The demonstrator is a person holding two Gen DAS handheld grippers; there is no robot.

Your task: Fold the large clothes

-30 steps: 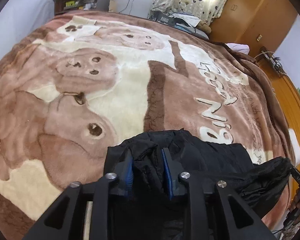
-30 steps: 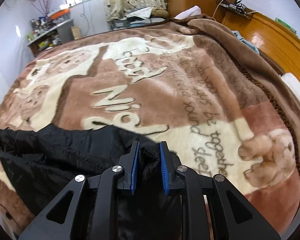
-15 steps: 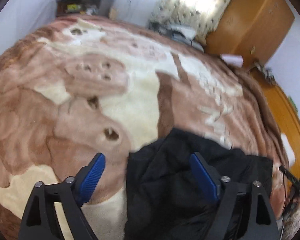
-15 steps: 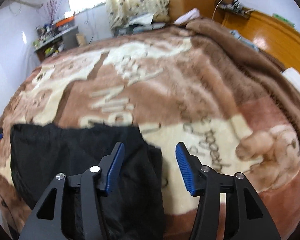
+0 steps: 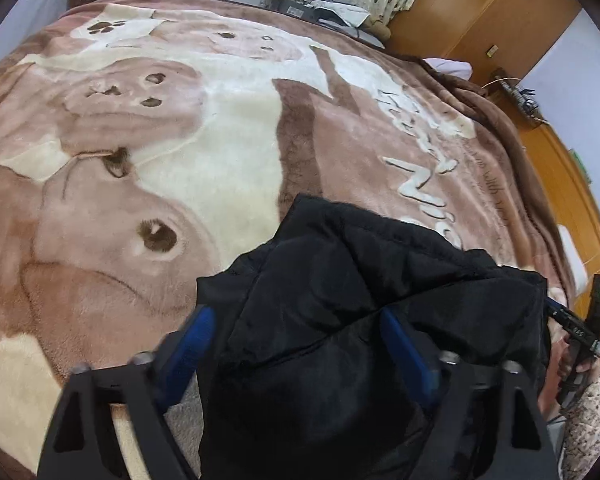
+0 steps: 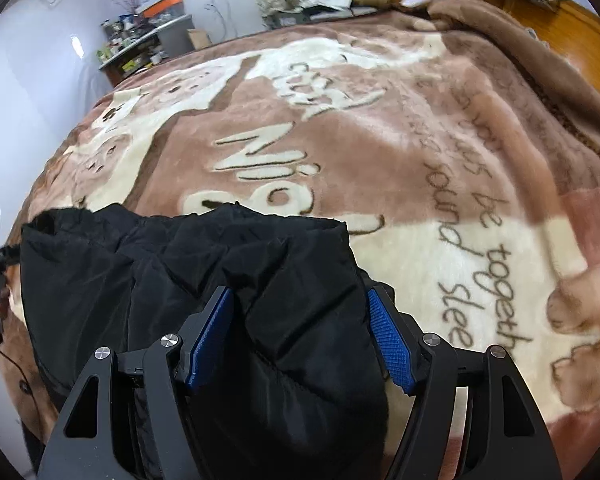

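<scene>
A: Where does the garment lie, and what do the tools hold?

B: The black padded jacket (image 5: 364,320) lies bunched on the blanket (image 5: 220,152) near the front edge of the bed. The left gripper (image 5: 296,344) is spread wide over the jacket's left part and holds nothing. The right gripper (image 6: 300,336) is likewise wide open, straddling a padded ridge at the jacket's right end, gripping nothing.

A: How should the step be done well?

B: Judged from the layout, the jacket is released and needs regrasping. Select matching corners or a hem edge, not the bulky middle. Close each gripper on a thin fabric layer only, avoiding the blanket pile. Lift both ends level, so the fold falls straight.
</scene>
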